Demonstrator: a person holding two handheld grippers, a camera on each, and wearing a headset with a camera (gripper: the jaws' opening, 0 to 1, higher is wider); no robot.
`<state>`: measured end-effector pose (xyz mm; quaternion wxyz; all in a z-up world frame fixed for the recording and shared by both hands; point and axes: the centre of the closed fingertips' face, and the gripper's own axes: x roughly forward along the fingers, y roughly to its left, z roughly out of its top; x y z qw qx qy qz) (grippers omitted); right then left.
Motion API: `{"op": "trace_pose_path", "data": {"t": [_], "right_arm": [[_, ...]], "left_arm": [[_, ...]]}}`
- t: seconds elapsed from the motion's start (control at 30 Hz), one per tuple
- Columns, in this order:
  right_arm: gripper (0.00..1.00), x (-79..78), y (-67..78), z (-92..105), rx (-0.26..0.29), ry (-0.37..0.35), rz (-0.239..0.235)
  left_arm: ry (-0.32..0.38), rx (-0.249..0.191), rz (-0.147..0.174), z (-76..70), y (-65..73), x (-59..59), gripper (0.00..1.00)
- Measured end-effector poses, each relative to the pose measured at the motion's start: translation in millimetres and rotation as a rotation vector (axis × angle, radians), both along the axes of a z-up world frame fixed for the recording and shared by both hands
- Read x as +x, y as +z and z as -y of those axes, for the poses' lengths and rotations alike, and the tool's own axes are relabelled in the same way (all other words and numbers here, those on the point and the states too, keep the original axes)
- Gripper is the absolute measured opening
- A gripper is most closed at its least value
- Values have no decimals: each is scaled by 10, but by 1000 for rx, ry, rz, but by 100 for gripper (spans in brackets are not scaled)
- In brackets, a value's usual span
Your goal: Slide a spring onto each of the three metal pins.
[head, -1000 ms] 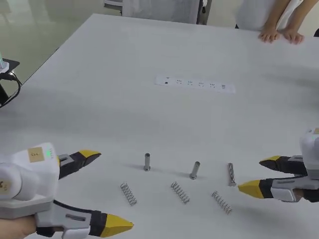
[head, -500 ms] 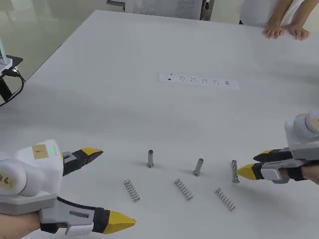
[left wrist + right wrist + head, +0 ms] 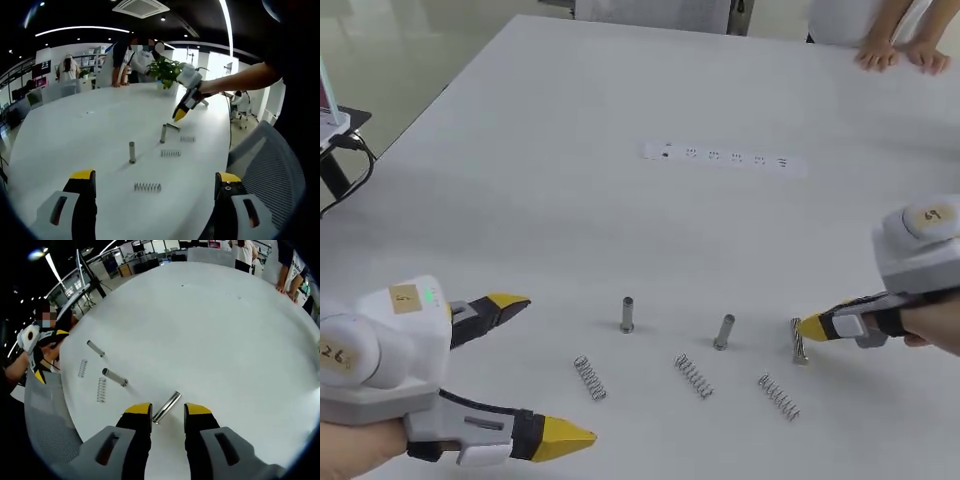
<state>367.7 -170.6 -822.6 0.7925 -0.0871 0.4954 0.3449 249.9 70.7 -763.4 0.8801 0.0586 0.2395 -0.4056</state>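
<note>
Right gripper (image 3: 168, 411): fingers (image 3: 139, 412) narrowed to a small gap, straddling the right-hand pin (image 3: 166, 407). The pin sits between the yellow tips with daylight visible on one side, so it's bracketed, not clamped. In the head view that pin looks slightly tilted, with a fingertip right up against it.

Left gripper (image 3: 540, 370): fingers spread wide, nothing between them, held low over the table (image 3: 520, 180) at the near edge, left of the parts and well apart from them.

Middle pin (image 3: 724, 331) and left pin (image 3: 627, 313) stand upright and bare, spaced apart in a row with the right-hand one.

Three springs lie flat on the table, each just nearer the person than a pin: left spring (image 3: 589, 377), middle spring (image 3: 693, 375), right spring (image 3: 778, 395). None is on a pin.

White power strip (image 3: 725, 158) lies further back, mid-table. Another person's hands (image 3: 900, 55) rest on the far edge.
</note>
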Motion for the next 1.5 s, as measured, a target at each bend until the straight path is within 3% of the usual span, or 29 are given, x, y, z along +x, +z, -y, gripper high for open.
{"op": "trace_pose_path", "data": {"t": [0.23, 0.6, 1.0, 1.5], "right_arm": [[19, 20, -105, -14, -31, -64, -79], [16, 108, -214, -6, -54, -121, -140], [14, 209, -306, 61, -106, -142, -156], [9, 166, -372, 40, -171, -136, -176]], "left_arm": [[0, 1, -1, 9, -15, 11, 95], [14, -9, -14, -35, -48, -23, 94], [24, -9, -22, -58, -78, -28, 93], [35, -21, -22, -59, -85, -20, 93]]}}
